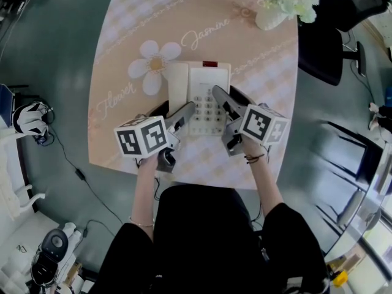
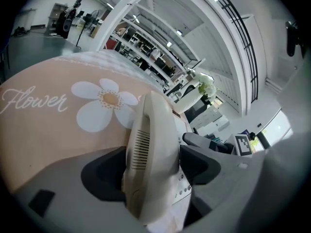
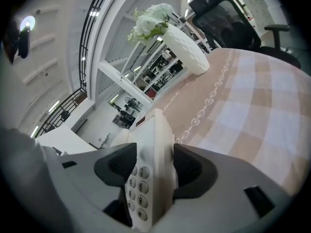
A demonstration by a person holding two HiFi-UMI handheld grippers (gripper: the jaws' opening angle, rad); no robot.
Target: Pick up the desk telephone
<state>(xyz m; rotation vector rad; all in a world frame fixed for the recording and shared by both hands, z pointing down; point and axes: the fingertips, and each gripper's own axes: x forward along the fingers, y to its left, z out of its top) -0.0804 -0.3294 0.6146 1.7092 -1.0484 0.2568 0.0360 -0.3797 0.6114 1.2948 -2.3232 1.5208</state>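
Note:
A cream desk telephone [image 1: 199, 94] lies flat on the pink flower-print tablecloth [image 1: 122, 72], its handset on the left side and its keypad in the middle. My left gripper [image 1: 174, 110] straddles the near left edge. In the left gripper view the handset [image 2: 150, 140] stands between the jaws of that gripper [image 2: 151, 173], which are spread wide. My right gripper [image 1: 231, 100] straddles the near right edge. The right gripper view shows the keypad side of the phone [image 3: 153, 144] between the wide-spread jaws of that gripper [image 3: 154, 169]. Neither pair of pads clearly presses on the phone.
A white vase of flowers [image 1: 275, 8] stands at the table's far right corner. A black office chair [image 1: 321, 48] is beyond the right edge. Headphones [image 1: 27, 118] and cables lie on the floor at left. The person stands against the near table edge.

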